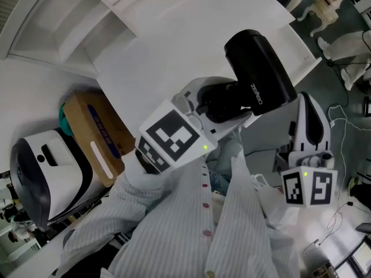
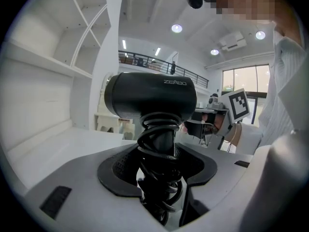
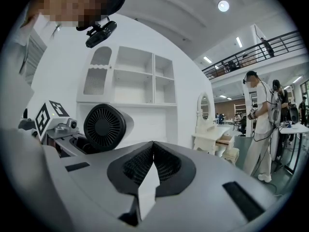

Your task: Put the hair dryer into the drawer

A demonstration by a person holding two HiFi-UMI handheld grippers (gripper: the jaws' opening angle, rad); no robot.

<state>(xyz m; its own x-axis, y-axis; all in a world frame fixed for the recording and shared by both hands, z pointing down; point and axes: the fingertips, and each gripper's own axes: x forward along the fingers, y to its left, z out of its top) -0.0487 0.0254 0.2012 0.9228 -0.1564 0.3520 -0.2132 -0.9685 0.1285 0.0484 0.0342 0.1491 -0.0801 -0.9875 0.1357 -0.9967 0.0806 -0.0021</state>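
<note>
- Hair dryer [image 1: 258,74]: carried above the white counter [image 1: 174,45], with the left gripper [image 1: 223,106] clamped on its cord-wrapped handle [image 2: 159,129].
- Judged rigid and top-heavy; the coiled cord [image 2: 158,122] may slip, so grip low on the handle.
- Right gripper [image 3: 152,153]: jaws together, empty.
- Only the right gripper view shows the intake grille [image 3: 103,127].

White tabletop [image 1: 174,51] with cardboard box [image 1: 98,133] and white-black appliance [image 1: 52,172]

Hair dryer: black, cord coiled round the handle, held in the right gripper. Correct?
No. The left gripper holds the hair dryer, jaws closed on its cord-wrapped handle; the left gripper view shows this. The right gripper is shut and empty. The rest stands.
</note>
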